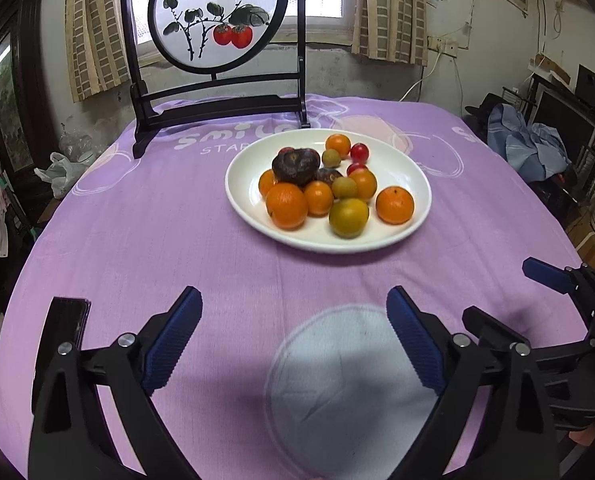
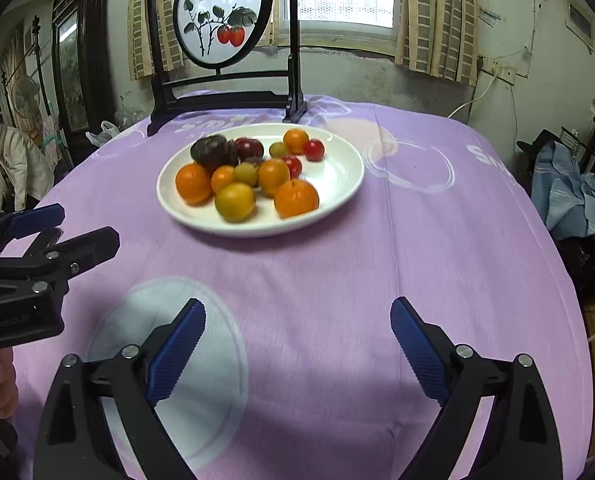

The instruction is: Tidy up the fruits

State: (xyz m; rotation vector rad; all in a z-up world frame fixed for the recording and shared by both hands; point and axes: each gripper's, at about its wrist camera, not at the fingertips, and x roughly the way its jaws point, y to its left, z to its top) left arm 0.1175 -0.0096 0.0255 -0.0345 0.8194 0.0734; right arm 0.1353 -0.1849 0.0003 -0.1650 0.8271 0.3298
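A white plate [image 1: 413, 172] sits on the purple tablecloth and holds several fruits: oranges [image 1: 286, 205], yellow-green fruits [image 1: 348, 217], red cherry tomatoes [image 1: 359, 152] and a dark purple fruit [image 1: 295, 167]. The plate also shows in the right wrist view [image 2: 341, 172]. My left gripper [image 1: 293, 300] is open and empty, hovering over the cloth in front of the plate. My right gripper [image 2: 297, 312] is open and empty, also short of the plate. The right gripper shows at the right edge of the left wrist view [image 1: 509, 294]; the left gripper shows at the left of the right wrist view [image 2: 85, 224].
A black-framed round screen with painted persimmons [image 1: 217, 20] stands at the table's far edge behind the plate. A dark phone [image 1: 67, 320] lies at the near left. A person in a white jacket [image 2: 13, 164] stands at the left. Clutter and blue cloth [image 1: 533, 148] lie right of the table.
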